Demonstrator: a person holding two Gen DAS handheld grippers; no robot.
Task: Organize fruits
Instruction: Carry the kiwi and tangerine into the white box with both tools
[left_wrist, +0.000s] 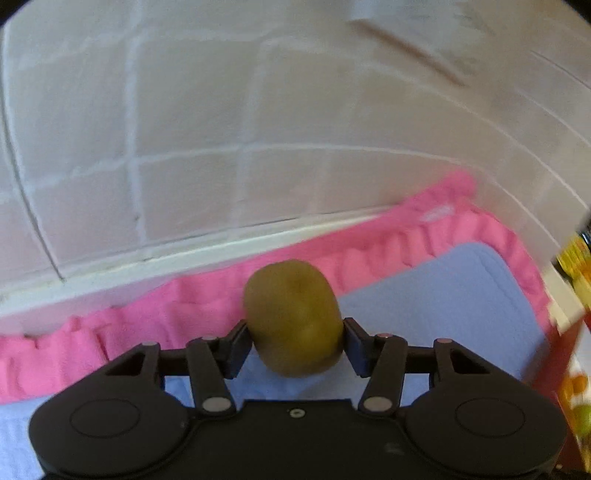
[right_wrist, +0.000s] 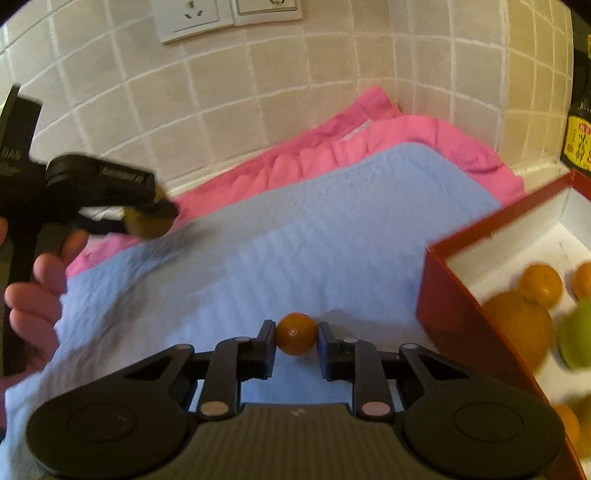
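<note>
Left wrist view, looking forward and down along its fingers, close over the blue towel (left_wrist: 436, 295), facing the tiled wall (left_wrist: 192, 129); right wrist view likewise, angled toward the red box (right_wrist: 461, 314); both share blue towel, pink cloth (left_wrist: 110, 332), wall

- One kiwi (left_wrist: 293, 319), centre of the left wrist view.
- One small orange fruit (right_wrist: 296, 333), lower centre of the right wrist view.
- One red box (right_wrist: 452, 314) at right; at least three oranges (right_wrist: 519, 330) and one green fruit (right_wrist: 576, 334) show inside, blurred.
- Two cloths: one pink cloth (right_wrist: 388, 138), one blue cloth (right_wrist: 314, 236).
- One dark bottle (right_wrist: 580, 122), upper right.
- Two wall sockets (right_wrist: 192, 16), top edge.
</note>
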